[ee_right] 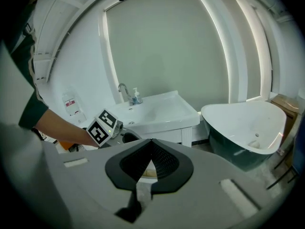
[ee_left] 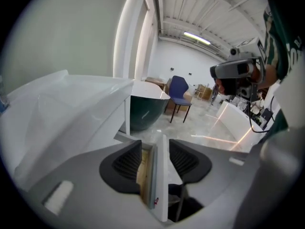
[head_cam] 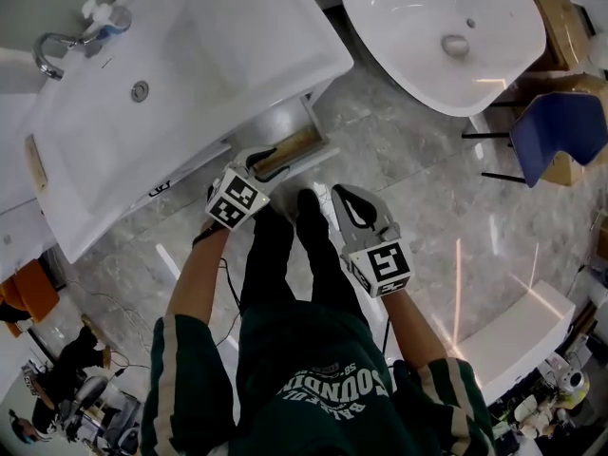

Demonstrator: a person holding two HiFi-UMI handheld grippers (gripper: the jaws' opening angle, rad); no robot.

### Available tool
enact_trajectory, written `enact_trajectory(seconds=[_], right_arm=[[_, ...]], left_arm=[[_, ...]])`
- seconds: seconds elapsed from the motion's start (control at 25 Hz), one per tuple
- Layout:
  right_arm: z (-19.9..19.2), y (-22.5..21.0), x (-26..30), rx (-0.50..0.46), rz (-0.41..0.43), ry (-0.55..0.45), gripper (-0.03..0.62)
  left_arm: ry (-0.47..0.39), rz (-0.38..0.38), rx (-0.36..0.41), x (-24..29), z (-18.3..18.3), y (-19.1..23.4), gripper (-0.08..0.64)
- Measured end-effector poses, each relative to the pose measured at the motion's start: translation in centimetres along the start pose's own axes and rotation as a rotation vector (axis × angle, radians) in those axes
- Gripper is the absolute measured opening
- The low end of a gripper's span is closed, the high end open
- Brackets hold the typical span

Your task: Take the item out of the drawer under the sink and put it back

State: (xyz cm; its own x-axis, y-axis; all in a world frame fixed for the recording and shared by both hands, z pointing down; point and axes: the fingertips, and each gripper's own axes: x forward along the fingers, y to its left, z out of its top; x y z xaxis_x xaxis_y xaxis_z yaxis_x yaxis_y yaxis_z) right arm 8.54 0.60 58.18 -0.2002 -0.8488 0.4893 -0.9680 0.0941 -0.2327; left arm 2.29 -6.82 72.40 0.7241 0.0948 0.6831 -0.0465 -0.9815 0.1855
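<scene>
A white sink vanity [head_cam: 190, 55] fills the upper left of the head view. Under it a drawer [head_cam: 287, 150] stands pulled out a little, showing a wood-coloured inside; I see no item in it. My left gripper [head_cam: 271, 166] is at the drawer's front. In the left gripper view its jaws [ee_left: 156, 159] are open astride the white drawer front [ee_left: 162, 175], and a gap shows beside the left pad. My right gripper [head_cam: 350, 203] hangs lower right over the floor, apart from the drawer. Its fingertips [ee_right: 151, 144] meet with nothing between them.
A white freestanding tub [head_cam: 446, 36] stands right of the vanity, with a blue chair [head_cam: 560, 136] and cardboard boxes beyond. A low white bench [head_cam: 518, 335] sits at the lower right. The chrome tap [head_cam: 57, 50] is at the sink's back. My legs stand before the drawer.
</scene>
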Motion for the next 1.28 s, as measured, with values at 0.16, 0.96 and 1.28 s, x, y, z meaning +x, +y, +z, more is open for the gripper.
enact_trajectory(seconds=[0.16,0.96,1.28], right_arm=[[-1.5,-0.4,-0.2,0.024,-0.019,0.024,0.002],[-8.9,-2.2,-0.3,0.137,-0.109,0.087,0.002],[-9.3,-3.2,0.0,0.161,-0.144,0.086,0.002]], left_arm=[[0.092,-0.031,0.007,3.3,-2.6,0.9,0.230],[0.460,-0.089,0.025,14.4,-14.4,4.9,0.219],[0.529,-0.109,0.057,17.0,-16.4,5.0,0.193]])
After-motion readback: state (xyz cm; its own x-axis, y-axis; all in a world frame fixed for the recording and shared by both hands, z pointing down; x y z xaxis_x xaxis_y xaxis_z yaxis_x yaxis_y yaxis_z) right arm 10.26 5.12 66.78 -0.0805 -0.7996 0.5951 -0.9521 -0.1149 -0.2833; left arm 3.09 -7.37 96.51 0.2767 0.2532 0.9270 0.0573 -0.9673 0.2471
